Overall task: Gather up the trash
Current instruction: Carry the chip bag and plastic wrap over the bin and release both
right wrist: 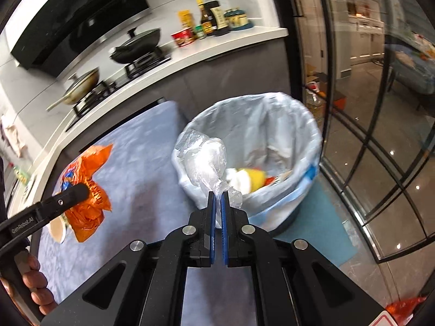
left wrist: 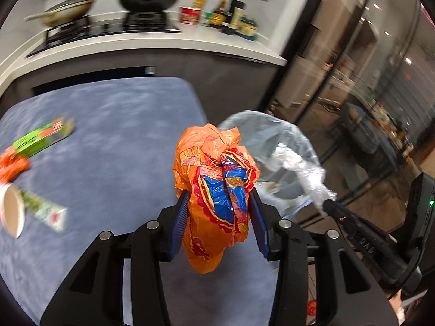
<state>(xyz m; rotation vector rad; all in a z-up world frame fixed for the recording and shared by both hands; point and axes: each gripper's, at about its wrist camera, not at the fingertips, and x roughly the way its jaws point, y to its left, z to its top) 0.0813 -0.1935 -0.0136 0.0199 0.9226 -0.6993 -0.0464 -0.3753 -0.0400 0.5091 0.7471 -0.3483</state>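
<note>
My left gripper (left wrist: 218,199) is shut on a crumpled orange snack bag (left wrist: 214,179) and holds it over the right edge of the blue-grey table (left wrist: 108,141). The same orange bag (right wrist: 87,198) and the left gripper (right wrist: 78,190) show at the left of the right wrist view. My right gripper (right wrist: 218,196) is shut on a wad of clear plastic film (right wrist: 204,160), held just above the near rim of the lined trash bin (right wrist: 272,125). That bin (left wrist: 272,133) sits beyond the table's right edge. Yellow and white trash (right wrist: 250,179) lies inside it.
A green wrapper (left wrist: 40,138), an orange wrapper (left wrist: 11,165), a paper cup (left wrist: 12,214) and a green-white packet (left wrist: 46,212) lie on the table's left. Behind is a counter (left wrist: 163,43) with pans and bottles. A glass door (right wrist: 380,135) stands right of the bin. A hand (right wrist: 35,285) grips the left tool.
</note>
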